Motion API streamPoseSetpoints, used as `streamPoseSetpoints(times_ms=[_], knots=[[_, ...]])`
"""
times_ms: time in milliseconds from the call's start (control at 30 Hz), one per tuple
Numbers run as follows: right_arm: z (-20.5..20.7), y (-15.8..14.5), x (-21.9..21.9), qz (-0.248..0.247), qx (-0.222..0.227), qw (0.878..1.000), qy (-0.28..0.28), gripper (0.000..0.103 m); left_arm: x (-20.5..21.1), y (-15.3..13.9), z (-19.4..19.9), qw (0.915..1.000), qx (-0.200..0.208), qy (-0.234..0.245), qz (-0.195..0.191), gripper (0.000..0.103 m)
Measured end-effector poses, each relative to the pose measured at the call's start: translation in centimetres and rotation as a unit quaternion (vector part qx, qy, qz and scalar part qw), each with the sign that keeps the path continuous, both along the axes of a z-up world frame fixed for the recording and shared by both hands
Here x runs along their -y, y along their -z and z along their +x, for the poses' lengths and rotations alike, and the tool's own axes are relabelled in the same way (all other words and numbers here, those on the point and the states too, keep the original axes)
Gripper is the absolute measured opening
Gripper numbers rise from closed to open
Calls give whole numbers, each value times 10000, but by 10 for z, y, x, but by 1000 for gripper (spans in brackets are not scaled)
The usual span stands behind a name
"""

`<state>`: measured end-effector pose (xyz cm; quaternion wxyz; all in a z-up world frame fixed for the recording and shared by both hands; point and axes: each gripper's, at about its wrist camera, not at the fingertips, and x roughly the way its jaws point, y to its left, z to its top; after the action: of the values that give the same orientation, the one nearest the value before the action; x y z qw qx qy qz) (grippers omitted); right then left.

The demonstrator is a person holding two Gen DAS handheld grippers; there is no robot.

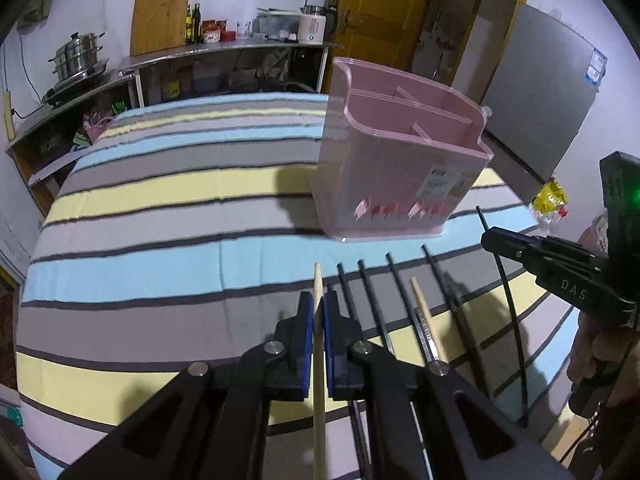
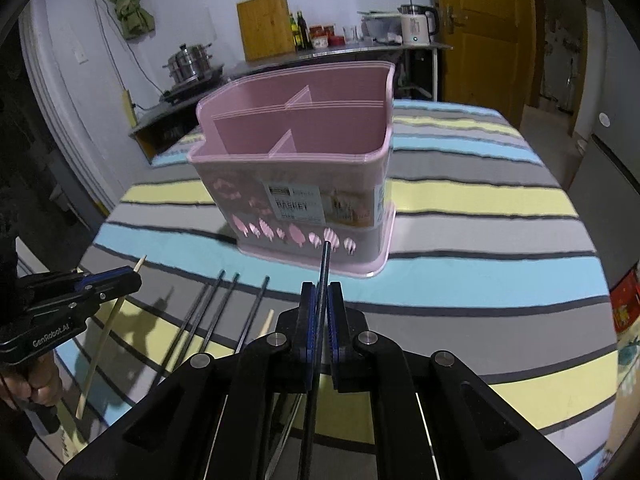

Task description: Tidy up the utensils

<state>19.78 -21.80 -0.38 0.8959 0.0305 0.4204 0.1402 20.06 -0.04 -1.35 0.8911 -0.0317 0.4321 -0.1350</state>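
My left gripper [image 1: 319,296] is shut on a pale wooden chopstick [image 1: 319,392], held off the striped tablecloth [image 1: 160,216]. To its right, the right gripper [image 1: 486,237] is pinching a black chopstick [image 1: 506,304]. In the right wrist view, the right gripper [image 2: 321,286] is shut on that black chopstick [image 2: 325,258], whose tip points at the pink utensil basket [image 2: 296,152]. The left gripper [image 2: 135,278] shows at the left with the wooden chopstick [image 2: 102,340]. Several black chopsticks [image 2: 224,308] and another wooden one [image 1: 426,316] lie on the cloth. The basket [image 1: 396,160] stands upright, and no utensils show in its compartments.
A person's hand [image 1: 592,352] grips the right tool. Behind the table are a metal counter [image 1: 224,50] with a steamer pot [image 1: 76,58], bottles and a kettle, a yellow door [image 1: 380,4] and a grey fridge [image 1: 540,112].
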Motion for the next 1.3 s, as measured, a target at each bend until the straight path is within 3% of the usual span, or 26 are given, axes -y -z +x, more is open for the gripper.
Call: streamPoseSetpoints(times_ms=[367,533,667,867,967,1300], knots=[[-14,-51,9,86,596,9982,28,3,-4,-48,-9,9988,439,57,-194,6],[-22,-59,8,80,705,9975,-8,0,-1,-53,-11,9989,407,43,-248,6],[-24,-47,10,86,577,9983,-12,0,3,-35,-8,9999,99,53,-62,6],[-14,-5,4,93,6,9999,-87,0,3,7,1,9995,-289,-70,48,6],[-9,15,-4,-30,-183,9998,-124,7,2,23,6,9989,-439,-129,82,6],[18,52,-4,-145,-659,9977,-88,12,-1,52,26,9959,-894,-98,24,11]])
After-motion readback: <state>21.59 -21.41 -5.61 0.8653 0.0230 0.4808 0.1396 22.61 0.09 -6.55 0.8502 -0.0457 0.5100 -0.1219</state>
